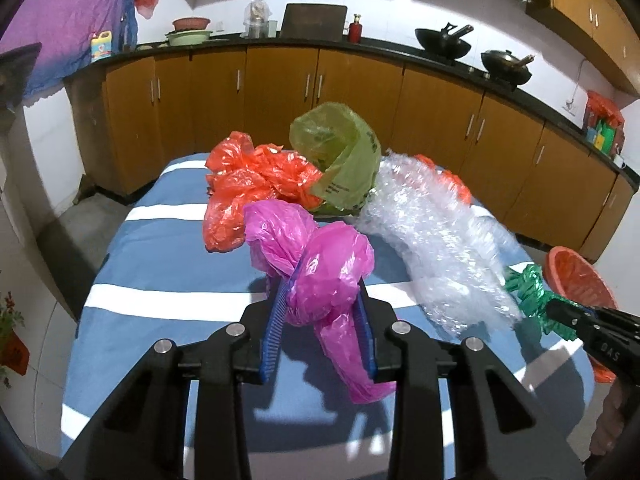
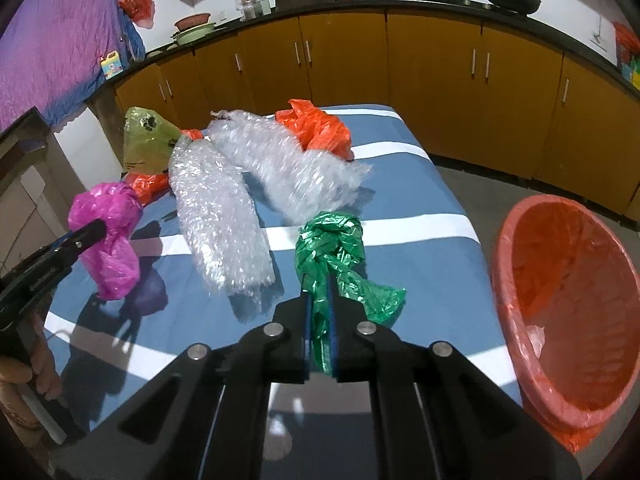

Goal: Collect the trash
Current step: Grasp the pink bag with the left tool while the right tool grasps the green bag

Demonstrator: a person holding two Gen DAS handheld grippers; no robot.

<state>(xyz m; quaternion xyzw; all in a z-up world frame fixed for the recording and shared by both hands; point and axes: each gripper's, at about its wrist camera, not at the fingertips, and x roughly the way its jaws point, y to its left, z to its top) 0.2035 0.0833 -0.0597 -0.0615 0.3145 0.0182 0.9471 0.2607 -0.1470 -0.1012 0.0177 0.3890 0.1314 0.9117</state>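
Note:
My left gripper (image 1: 326, 280) is shut on a knotted pink plastic bag (image 1: 320, 276), lifted a little above the blue striped table (image 1: 168, 256); the bag also shows in the right wrist view (image 2: 108, 236). My right gripper (image 2: 320, 288) is shut on a twisted green plastic bag (image 2: 332, 248), also in the left wrist view (image 1: 528, 288). On the table lie red bags (image 1: 248, 188), an olive green bag (image 1: 340, 156) and bubble wrap (image 1: 436, 232). A red-lined trash bin (image 2: 568, 300) stands off the table's right edge.
Wooden kitchen cabinets (image 1: 280, 92) with a dark counter run behind the table, holding woks (image 1: 442, 42) and basins. A purple cloth (image 1: 76, 20) hangs at the left. Grey floor lies between table and cabinets.

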